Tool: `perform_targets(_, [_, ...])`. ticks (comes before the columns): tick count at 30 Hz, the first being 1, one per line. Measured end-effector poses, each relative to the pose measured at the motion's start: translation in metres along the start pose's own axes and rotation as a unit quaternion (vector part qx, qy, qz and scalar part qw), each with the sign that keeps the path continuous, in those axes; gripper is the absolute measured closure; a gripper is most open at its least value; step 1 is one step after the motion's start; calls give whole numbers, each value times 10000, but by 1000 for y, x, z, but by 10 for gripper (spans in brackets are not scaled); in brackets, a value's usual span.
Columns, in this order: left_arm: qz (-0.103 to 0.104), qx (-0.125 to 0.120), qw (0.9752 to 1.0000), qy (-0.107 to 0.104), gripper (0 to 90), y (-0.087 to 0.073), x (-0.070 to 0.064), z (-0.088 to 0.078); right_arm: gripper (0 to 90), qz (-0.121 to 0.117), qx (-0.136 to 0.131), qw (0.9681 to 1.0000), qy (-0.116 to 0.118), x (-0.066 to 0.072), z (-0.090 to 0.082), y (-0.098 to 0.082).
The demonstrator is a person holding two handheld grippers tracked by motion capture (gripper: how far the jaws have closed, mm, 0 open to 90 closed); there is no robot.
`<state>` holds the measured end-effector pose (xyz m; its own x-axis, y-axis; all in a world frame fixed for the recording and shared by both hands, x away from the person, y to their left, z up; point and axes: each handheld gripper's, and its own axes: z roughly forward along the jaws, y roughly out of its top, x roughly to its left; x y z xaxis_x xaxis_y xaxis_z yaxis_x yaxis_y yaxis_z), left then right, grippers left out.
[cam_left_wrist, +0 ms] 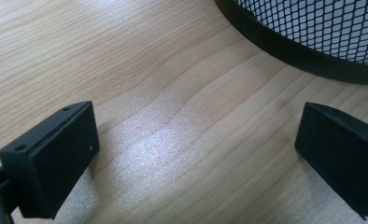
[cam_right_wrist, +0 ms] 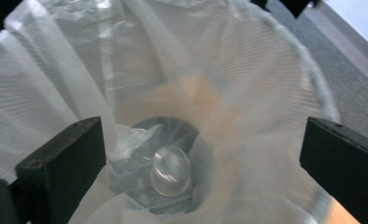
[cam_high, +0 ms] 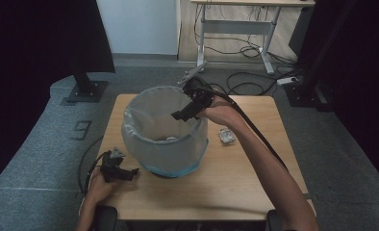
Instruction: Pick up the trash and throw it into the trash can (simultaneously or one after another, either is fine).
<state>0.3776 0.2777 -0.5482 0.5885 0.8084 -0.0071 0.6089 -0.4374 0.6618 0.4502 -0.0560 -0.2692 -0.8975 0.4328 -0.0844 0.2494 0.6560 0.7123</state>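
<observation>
A mesh waste bin [cam_high: 164, 132] lined with a white plastic bag stands on the wooden table [cam_high: 235, 183]. My right gripper [cam_high: 183, 113] hangs over the bin's mouth, open, nothing between its jaws. In the right gripper view I look down into the bag [cam_right_wrist: 210, 70]; a clear plastic cup-like piece [cam_right_wrist: 171, 170] lies on crumpled plastic at the bottom. My left gripper [cam_high: 125, 172] rests low at the table's front left, open and empty. In the left gripper view bare wood [cam_left_wrist: 182, 140] lies between its jaws and the bin's black base [cam_left_wrist: 308, 51] is just ahead.
A small crumpled clear wrapper [cam_high: 227, 135] lies on the table right of the bin. The right gripper's cable [cam_high: 259, 137] trails along the forearm. Beyond the table are grey carpet, a desk frame [cam_high: 235, 29] and loose cables on the floor.
</observation>
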Motion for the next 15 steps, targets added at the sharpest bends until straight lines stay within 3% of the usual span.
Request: perform_targets(15, [0, 1, 10000, -1, 0, 0, 0, 0, 0, 476, -171, 9971, -572, -31, -31, -23])
